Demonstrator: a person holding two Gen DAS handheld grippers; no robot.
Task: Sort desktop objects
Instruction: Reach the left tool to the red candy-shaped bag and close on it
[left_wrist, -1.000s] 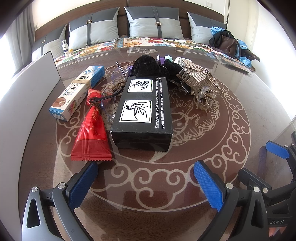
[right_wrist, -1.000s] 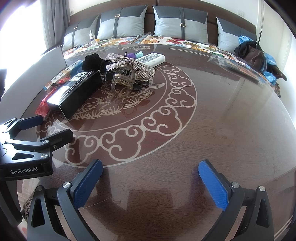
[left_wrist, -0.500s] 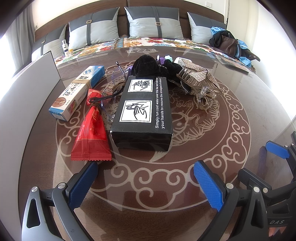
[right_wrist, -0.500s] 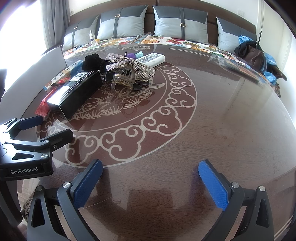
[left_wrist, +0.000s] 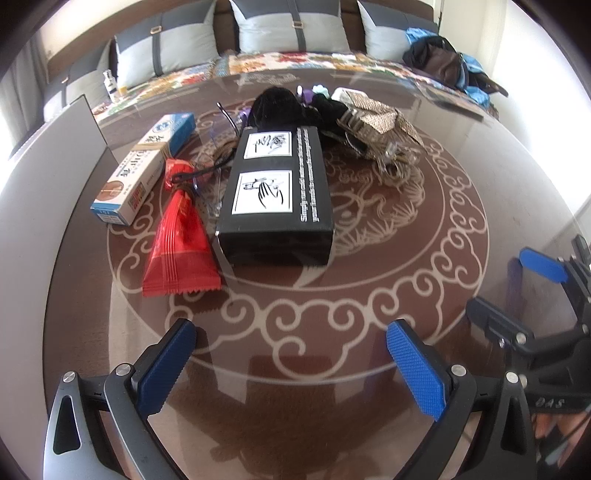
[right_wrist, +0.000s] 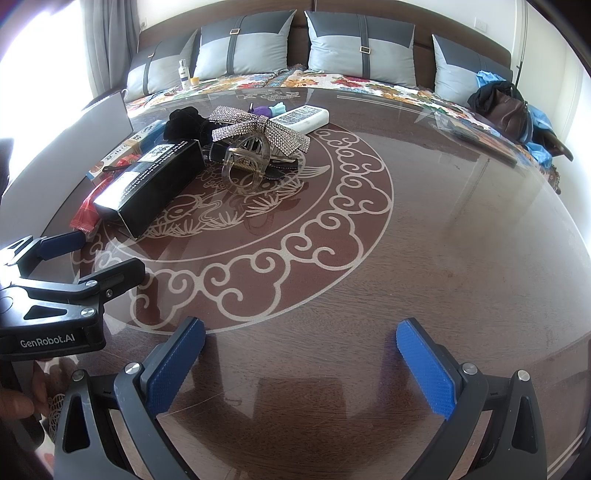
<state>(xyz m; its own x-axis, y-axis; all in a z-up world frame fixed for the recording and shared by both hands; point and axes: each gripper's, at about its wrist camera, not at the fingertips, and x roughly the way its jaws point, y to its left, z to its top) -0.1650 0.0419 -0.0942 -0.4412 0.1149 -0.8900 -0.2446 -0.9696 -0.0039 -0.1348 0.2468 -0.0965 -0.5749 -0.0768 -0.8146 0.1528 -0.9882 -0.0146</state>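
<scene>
Desktop objects: clutter bunched on the far left part of the glass-topped table (right_wrist: 443, 240), all placed below relative to the black box.
Left gripper (left_wrist: 291, 363): nearest in its own view, blue pads spread wide, nothing between them, hovering over the table short of the box.
Right gripper (right_wrist: 299, 360): released too, pads wide apart, empty, well right of the box over bare tabletop.
Black box (left_wrist: 275, 195): long carton with white hand pictograms on top, lying flat, near end facing the left gripper.
Red packet (left_wrist: 179, 240): flat just left of the box, serrated edge toward the camera.
Toothpaste-style carton (left_wrist: 144, 170): white and blue, left of the packet, angled away.
Glasses (left_wrist: 207, 173): thin dark frame between packet and box, partly hidden.
Clear claw clip (right_wrist: 243, 166): right of the box's far end, standing on its teeth.
Rhinestone bow (right_wrist: 258, 127): just behind the clip, touching it.
Black fuzzy item (left_wrist: 280, 107): at the box's far end.
White remote (right_wrist: 301, 118): behind the bow.
Bed with grey pillows (right_wrist: 362, 44): beyond the table.
</scene>
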